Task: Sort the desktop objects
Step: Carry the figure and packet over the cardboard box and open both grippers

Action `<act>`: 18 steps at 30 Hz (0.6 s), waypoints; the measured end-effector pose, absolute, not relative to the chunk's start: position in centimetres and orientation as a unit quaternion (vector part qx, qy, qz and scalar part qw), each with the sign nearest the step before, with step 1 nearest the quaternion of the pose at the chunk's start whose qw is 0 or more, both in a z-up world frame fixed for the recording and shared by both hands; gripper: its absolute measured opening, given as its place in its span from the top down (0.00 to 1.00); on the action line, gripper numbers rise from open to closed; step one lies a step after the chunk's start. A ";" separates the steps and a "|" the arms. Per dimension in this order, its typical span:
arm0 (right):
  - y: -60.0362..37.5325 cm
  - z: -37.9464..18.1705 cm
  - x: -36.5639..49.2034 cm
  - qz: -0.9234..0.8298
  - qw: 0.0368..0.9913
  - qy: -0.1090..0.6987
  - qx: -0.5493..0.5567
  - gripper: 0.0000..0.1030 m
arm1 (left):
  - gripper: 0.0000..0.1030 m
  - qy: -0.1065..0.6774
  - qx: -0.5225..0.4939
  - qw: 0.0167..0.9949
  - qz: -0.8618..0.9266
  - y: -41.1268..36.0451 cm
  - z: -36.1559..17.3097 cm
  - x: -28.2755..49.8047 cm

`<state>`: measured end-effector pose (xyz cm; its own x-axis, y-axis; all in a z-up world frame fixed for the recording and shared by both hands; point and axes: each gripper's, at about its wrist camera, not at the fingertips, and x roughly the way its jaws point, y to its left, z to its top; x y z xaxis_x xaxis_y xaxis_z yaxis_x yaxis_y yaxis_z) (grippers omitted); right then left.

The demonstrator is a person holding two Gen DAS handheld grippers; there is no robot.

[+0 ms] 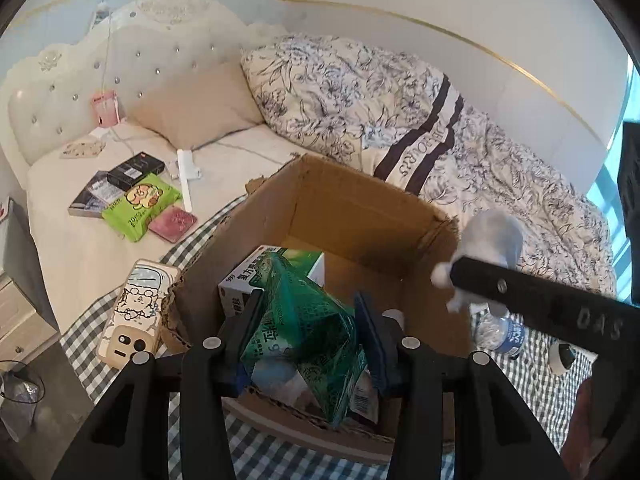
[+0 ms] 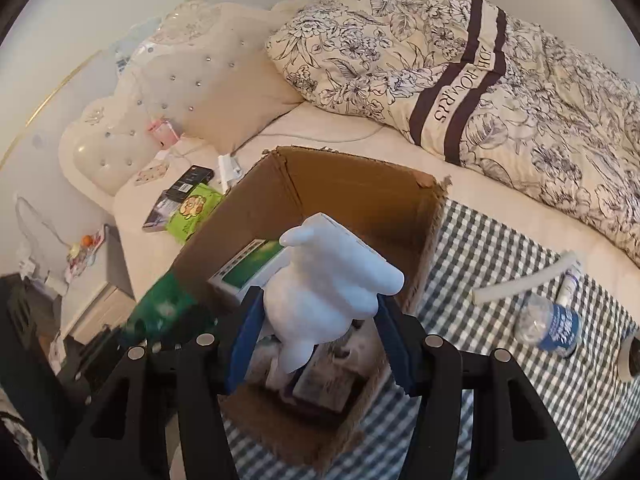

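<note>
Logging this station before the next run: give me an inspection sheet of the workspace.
Surface: checked cloth on a bed.
Job's things: cardboard box holding a medicine box; water bottle lying on the cloth.
Clutter: phone, green snack pack, books.
Grippers: left gripper holds a green packet; right gripper holds a white figure, both over the box.
Cables: white cord near the headboard.
Surroundings: floral quilt, pillow.

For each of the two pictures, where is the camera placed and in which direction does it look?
Left wrist: on the left gripper, facing forward and down into the cardboard box; its fingers clamp a green packet; the right gripper's finger crosses at right.
Right wrist: on the right gripper, facing the same box; its fingers clamp a white figure.
Shared: box, checked cloth, water bottle, bed.
</note>
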<state>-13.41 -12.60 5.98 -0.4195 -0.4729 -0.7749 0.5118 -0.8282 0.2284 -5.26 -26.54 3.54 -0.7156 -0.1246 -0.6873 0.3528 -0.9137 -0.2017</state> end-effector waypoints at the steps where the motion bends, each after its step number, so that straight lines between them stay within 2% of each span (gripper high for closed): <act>1: -13.0 5.8 -13.8 -0.842 0.292 0.023 0.453 0.46 | 0.55 0.161 0.354 0.128 -0.912 -26.7 3.2 -5.5; 16: -14.6 2.6 -17.8 -0.833 0.283 0.025 0.474 0.45 | 0.55 0.149 0.376 0.126 -0.906 -27.4 -0.1 -8.8; 18: -14.5 2.7 -17.9 -0.835 0.285 0.020 0.470 0.45 | 0.48 0.147 0.380 0.128 -0.904 -27.3 -0.1 -8.9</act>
<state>-17.85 -14.51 2.65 -0.3963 -0.4571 -0.7962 0.4951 -0.8368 0.2339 -8.85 -27.30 -0.10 -0.6790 -0.1202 -0.7242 0.3428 -0.9243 -0.1679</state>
